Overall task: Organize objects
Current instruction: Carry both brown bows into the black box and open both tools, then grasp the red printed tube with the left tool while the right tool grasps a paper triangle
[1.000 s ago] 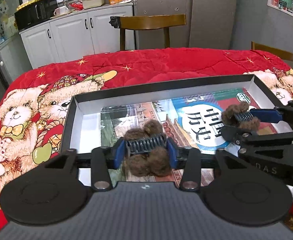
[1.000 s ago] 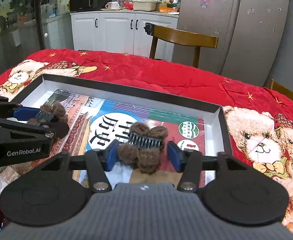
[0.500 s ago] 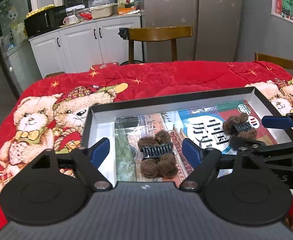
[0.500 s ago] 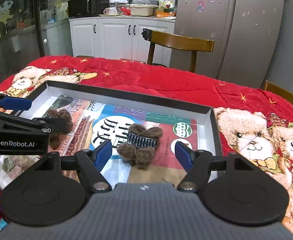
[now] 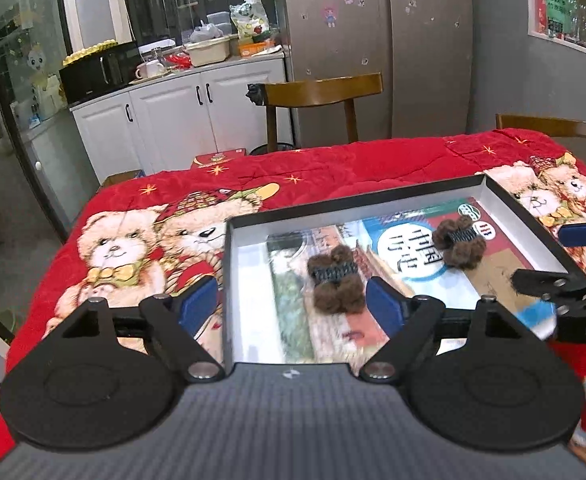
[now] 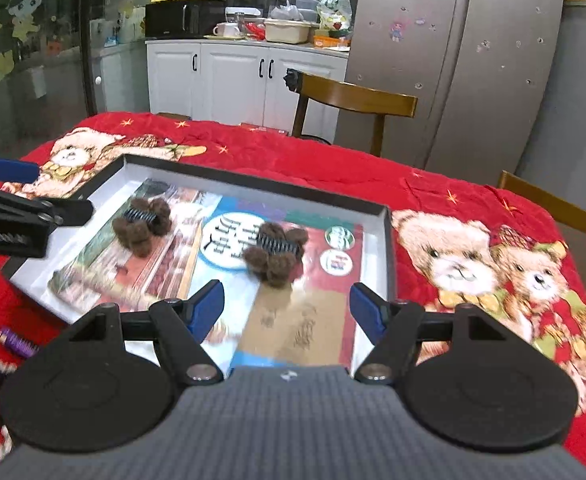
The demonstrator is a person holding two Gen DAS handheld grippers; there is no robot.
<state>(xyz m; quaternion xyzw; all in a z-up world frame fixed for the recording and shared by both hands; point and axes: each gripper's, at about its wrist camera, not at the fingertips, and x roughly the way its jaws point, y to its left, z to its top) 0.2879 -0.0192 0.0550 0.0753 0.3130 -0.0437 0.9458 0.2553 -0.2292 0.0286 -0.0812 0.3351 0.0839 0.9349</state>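
Left gripper point(image 5: 293, 304) fingers spread wide, holding nothing — left clip point(image 5: 335, 280) lies in the tray point(image 5: 249, 280) just ahead between them. Right gripper point(image 6: 287, 312) also spread, empty — right clip point(image 6: 275, 254) lies in the tray ahead of its fingers.

Dim indoor light, fisheye warp, motion blur
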